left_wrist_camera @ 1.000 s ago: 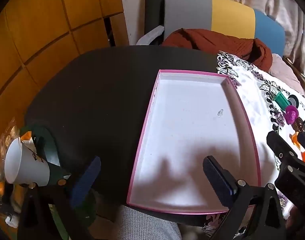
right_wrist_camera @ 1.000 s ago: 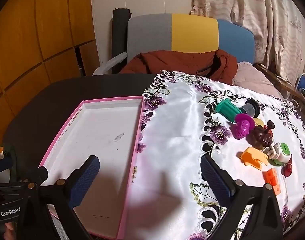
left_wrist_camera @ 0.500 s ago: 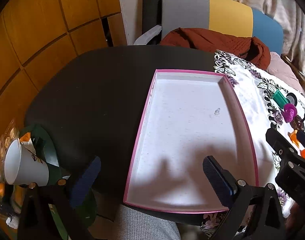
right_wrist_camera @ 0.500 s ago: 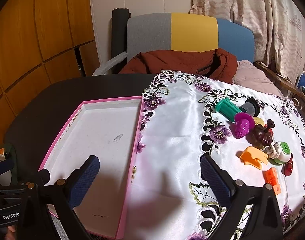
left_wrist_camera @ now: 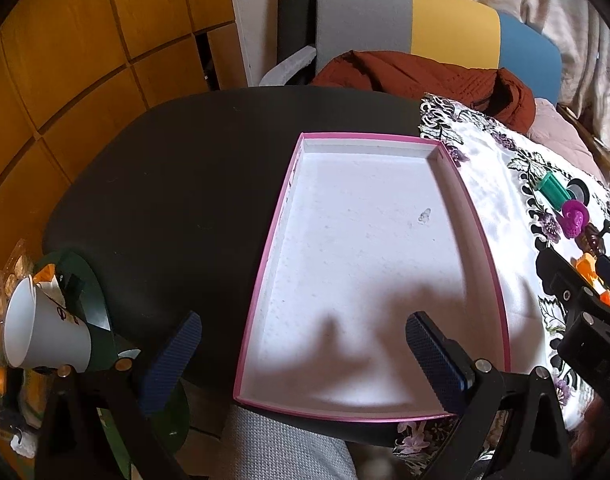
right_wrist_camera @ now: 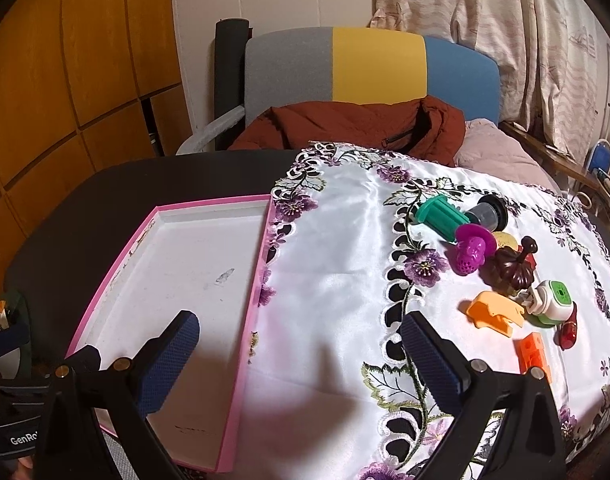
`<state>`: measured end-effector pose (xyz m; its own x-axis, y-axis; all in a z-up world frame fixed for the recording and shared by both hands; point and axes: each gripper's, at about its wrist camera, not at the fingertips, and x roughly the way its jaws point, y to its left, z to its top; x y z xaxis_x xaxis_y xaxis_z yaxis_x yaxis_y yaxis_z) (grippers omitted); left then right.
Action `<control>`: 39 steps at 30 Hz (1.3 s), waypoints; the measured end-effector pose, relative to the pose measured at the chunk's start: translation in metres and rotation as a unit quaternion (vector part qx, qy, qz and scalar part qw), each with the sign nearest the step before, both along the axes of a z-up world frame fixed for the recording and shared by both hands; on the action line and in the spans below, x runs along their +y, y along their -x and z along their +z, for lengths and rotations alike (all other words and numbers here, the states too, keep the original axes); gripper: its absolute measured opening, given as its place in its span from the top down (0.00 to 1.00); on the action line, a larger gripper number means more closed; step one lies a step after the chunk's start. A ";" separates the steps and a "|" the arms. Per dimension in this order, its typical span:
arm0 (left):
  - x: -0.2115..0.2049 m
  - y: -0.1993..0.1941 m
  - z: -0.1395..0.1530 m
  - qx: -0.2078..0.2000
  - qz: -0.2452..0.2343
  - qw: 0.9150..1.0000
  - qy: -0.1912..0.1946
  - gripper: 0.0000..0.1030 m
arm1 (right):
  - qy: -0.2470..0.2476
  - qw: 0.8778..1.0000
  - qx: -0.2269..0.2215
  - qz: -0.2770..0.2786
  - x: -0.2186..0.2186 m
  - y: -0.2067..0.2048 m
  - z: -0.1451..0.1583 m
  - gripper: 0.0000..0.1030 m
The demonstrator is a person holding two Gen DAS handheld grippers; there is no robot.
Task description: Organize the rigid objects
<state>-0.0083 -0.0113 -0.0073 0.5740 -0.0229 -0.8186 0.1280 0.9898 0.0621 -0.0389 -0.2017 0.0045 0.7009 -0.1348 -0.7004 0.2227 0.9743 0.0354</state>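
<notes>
A shallow pink-rimmed white tray (left_wrist_camera: 477,216) (right_wrist_camera: 261,264) lies empty on the dark table, beside a white floral cloth (right_wrist_camera: 337,280). On the cloth at the right sit several small toys: a green ribbed piece (right_wrist_camera: 439,216) (left_wrist_camera: 551,190), a purple strainer (right_wrist_camera: 471,248) (left_wrist_camera: 573,218), a brown figure (right_wrist_camera: 511,268), an orange piece (right_wrist_camera: 493,314), a white and green plug (right_wrist_camera: 549,302) and an orange block (right_wrist_camera: 533,354). My left gripper (left_wrist_camera: 303,358) hovers open over the tray's near end. My right gripper (right_wrist_camera: 299,360) hovers open over the tray's right rim and the cloth, with nothing held.
A white paper cup (left_wrist_camera: 41,336) and green clutter sit at the table's left edge. A chair with a rust-red jacket (right_wrist_camera: 353,124) stands behind the table. The dark tabletop (left_wrist_camera: 177,184) stretches left of the tray.
The left gripper has shifted slightly, so the tray sits a little further left in its view. The right gripper has barely moved. Both stay open.
</notes>
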 end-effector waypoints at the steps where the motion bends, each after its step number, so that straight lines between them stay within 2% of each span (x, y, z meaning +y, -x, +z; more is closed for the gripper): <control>1: -0.001 0.000 0.000 0.001 -0.002 1.000 0.002 0.00 | 0.000 1.000 0.000 -0.001 -0.001 0.000 0.000 0.00; 7: -0.007 0.003 -0.001 0.007 -0.024 1.000 0.016 0.00 | -0.001 1.000 0.003 -0.014 -0.011 0.005 -0.001 0.01; 18: -0.042 0.014 0.002 0.002 -0.097 0.995 0.036 0.00 | -0.016 0.998 0.012 -0.065 -0.047 0.022 -0.005 0.01; 21: -0.051 0.015 0.003 0.010 -0.126 0.990 0.066 0.00 | -0.019 0.996 0.012 -0.085 -0.057 0.027 -0.005 0.03; 24: -0.059 0.014 0.002 0.033 -0.158 0.980 0.118 0.00 | -0.028 0.994 0.010 -0.109 -0.071 0.033 -0.004 0.04; 26: -0.068 0.015 0.001 0.045 -0.172 0.975 0.131 0.00 | -0.030 0.992 0.012 -0.123 -0.080 0.038 -0.005 0.04; 32: -0.098 0.027 0.005 0.028 -0.201 0.972 0.115 0.00 | -0.019 0.986 0.029 -0.164 -0.105 0.048 -0.012 0.08; 36: -0.111 0.028 0.001 0.033 -0.221 0.970 0.099 0.00 | 0.005 0.980 0.045 -0.191 -0.119 0.053 -0.017 0.14; 39: -0.117 0.029 0.001 0.039 -0.232 0.967 0.096 0.00 | -0.003 0.978 0.049 -0.205 -0.127 0.057 -0.020 0.16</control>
